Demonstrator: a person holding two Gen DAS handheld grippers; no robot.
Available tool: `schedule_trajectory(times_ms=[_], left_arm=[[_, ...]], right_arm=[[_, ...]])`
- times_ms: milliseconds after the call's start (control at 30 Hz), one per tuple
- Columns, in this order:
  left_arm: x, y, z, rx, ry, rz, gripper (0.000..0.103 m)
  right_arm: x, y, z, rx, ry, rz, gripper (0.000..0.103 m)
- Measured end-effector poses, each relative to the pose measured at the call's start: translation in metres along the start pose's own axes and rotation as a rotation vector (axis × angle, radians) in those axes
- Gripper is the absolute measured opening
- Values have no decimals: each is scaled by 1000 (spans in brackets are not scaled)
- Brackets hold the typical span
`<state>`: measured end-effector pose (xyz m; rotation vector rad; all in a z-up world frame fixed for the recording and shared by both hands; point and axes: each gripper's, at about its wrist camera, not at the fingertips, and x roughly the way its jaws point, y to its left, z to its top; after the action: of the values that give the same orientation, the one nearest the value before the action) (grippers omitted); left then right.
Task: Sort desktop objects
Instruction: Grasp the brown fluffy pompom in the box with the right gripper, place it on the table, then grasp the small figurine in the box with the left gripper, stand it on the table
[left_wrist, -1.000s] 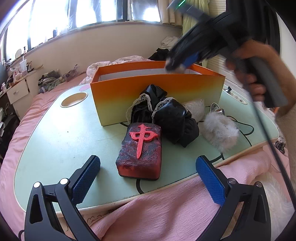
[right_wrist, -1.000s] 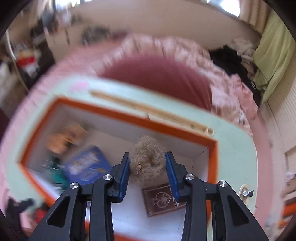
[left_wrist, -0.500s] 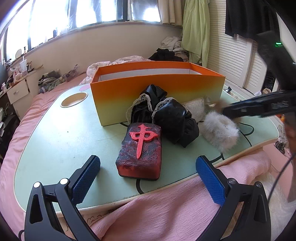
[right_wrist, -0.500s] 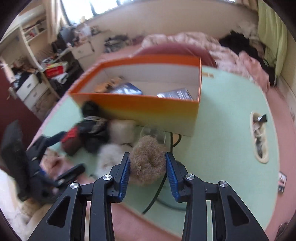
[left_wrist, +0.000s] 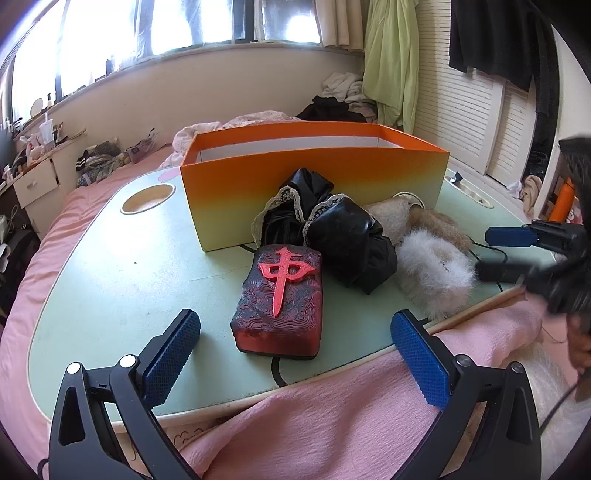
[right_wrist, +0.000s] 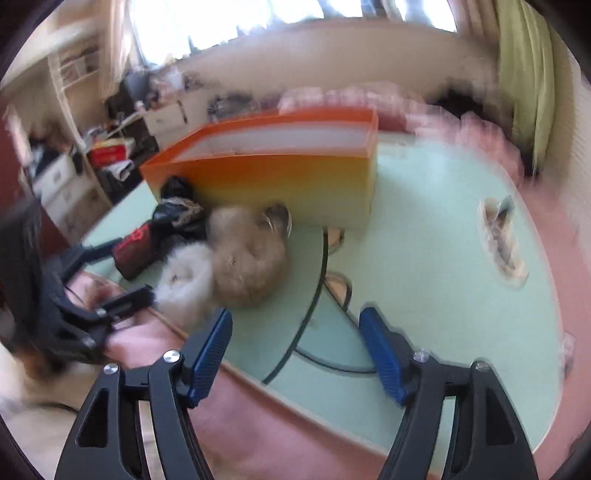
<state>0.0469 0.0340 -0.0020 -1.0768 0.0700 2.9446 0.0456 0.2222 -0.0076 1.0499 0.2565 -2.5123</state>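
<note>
Just ahead of your right hand-held gripper (right_wrist: 295, 350), spread and holding nothing, the brown puff (right_wrist: 251, 266) lies on the desk (right_wrist: 424, 258) beside the box (right_wrist: 277, 177); your left hand-held gripper (left_wrist: 295, 350) gapes too.

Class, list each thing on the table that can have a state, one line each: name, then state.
orange box: open, no lid, upright
red mahjong block: lying flat, untouched
black pouch: crumpled beside the box
white fluffy scrunchie: lying loose
brown fluffy scrunchie: lying loose
left gripper: open
right gripper: open
</note>
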Motion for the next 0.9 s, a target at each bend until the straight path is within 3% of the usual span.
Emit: schedule_trajectory(times_ms=[133, 333, 400, 467, 567, 633, 700, 767, 900], left_arm=[[-2, -1, 0, 1, 1, -1, 103], [0, 6, 2, -4, 10, -23, 100], [-6, 11, 4, -16, 15, -45, 74], [-22, 19, 21, -31, 4, -49, 59], [-47, 25, 65, -33, -73, -61, 50], [-45, 25, 102, -12, -61, -69, 50], [-27, 23, 133, 12, 7, -53, 50], [17, 24, 164, 44, 147, 16, 50], [97, 35, 184, 3, 395, 59, 50]], right_arm=[[6, 12, 0, 32, -55, -23, 96], [4, 10, -3, 32, -75, -20, 101], [7, 11, -4, 33, -76, -18, 101], [8, 13, -4, 33, -75, -18, 102], [11, 13, -1, 33, -75, -20, 102], [10, 12, -2, 33, -75, -19, 103], [12, 14, 1, 33, -75, -17, 103], [13, 16, 1, 32, -76, -16, 103], [12, 16, 1, 33, -77, -15, 103]])
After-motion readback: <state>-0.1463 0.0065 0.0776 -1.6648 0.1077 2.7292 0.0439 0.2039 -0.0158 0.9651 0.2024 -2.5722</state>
